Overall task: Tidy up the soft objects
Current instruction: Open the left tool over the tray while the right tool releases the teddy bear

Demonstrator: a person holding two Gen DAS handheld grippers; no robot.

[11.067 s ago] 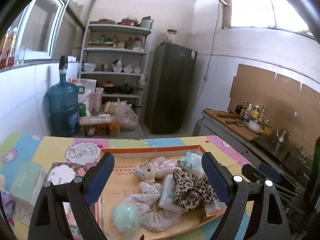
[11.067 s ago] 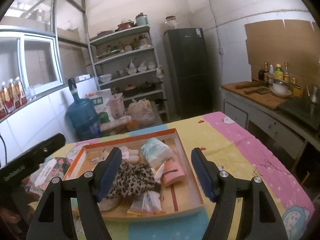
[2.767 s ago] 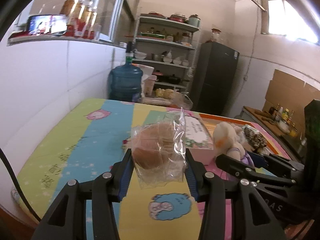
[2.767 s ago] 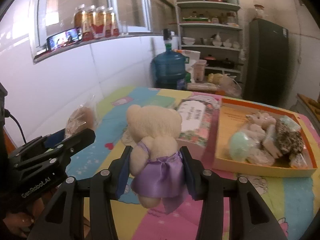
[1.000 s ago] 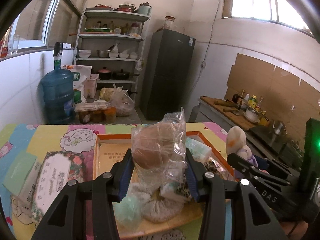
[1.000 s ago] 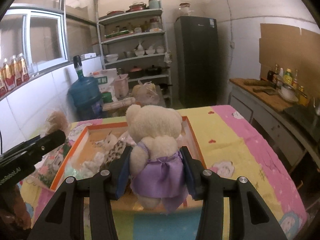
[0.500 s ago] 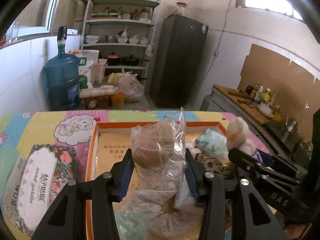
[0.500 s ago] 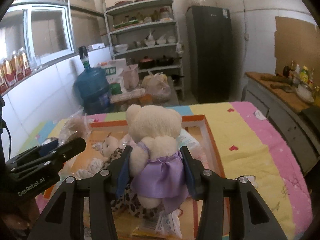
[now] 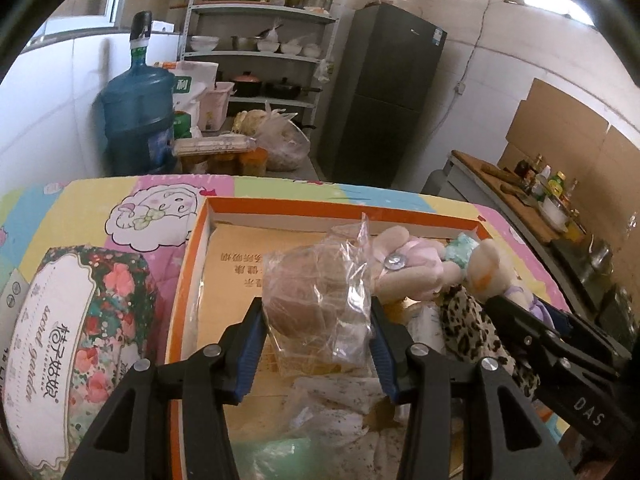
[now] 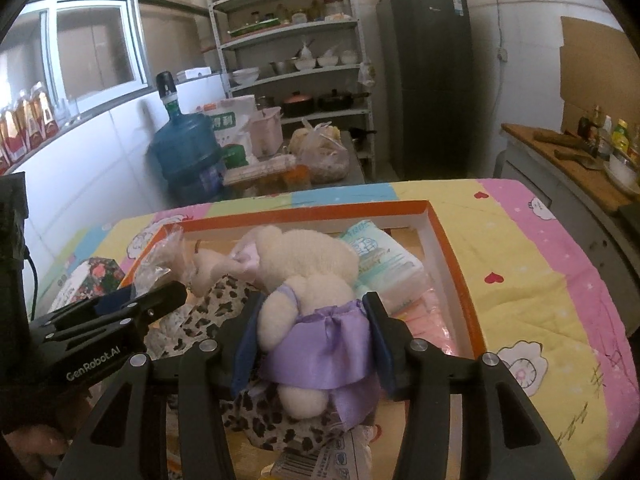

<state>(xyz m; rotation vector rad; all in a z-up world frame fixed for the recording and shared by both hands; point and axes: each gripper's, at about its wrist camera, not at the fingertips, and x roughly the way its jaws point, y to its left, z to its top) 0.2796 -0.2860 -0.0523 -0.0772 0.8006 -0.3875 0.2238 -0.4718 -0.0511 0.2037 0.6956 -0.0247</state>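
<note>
- My left gripper point(image 9: 318, 336) is clamped on a brown bun in a clear plastic bag point(image 9: 320, 300); both blue pads press the bag's sides, and the crinkled top of the bag sticks up above the fingertips.
- The bagged bun hangs over the orange-rimmed cardboard tray point(image 9: 340, 210), above the bare printed floor of its left half; I cannot tell whether the bottom of the bag touches the tray.
- My right gripper point(image 10: 310, 332) has a cream teddy bear in a purple satin dress point(image 10: 316, 308) between its fingers. Its jaws are opening: in the right wrist view the pads sit at the skirt on both sides, and I cannot tell whether they still press it.
- The bear leans forward and to the left, its head over the tray's contents and its lower body over a leopard-print cloth point(image 10: 248, 404) in the tray's near part.
- Just past the bear's head, a pale green and white tissue pack point(image 10: 380, 260) lies against the tray's right wall, and a small pink plush animal point(image 10: 218, 262) lies to the left of the head.
- In the left wrist view the right gripper comes in from the right, close beside the bagged bun, with the pink plush between them.
- A floral-patterned box point(image 9: 76, 328) lies outside the tray on the cartoon-print tablecloth point(image 10: 540, 280), just beside the tray's left wall.
</note>
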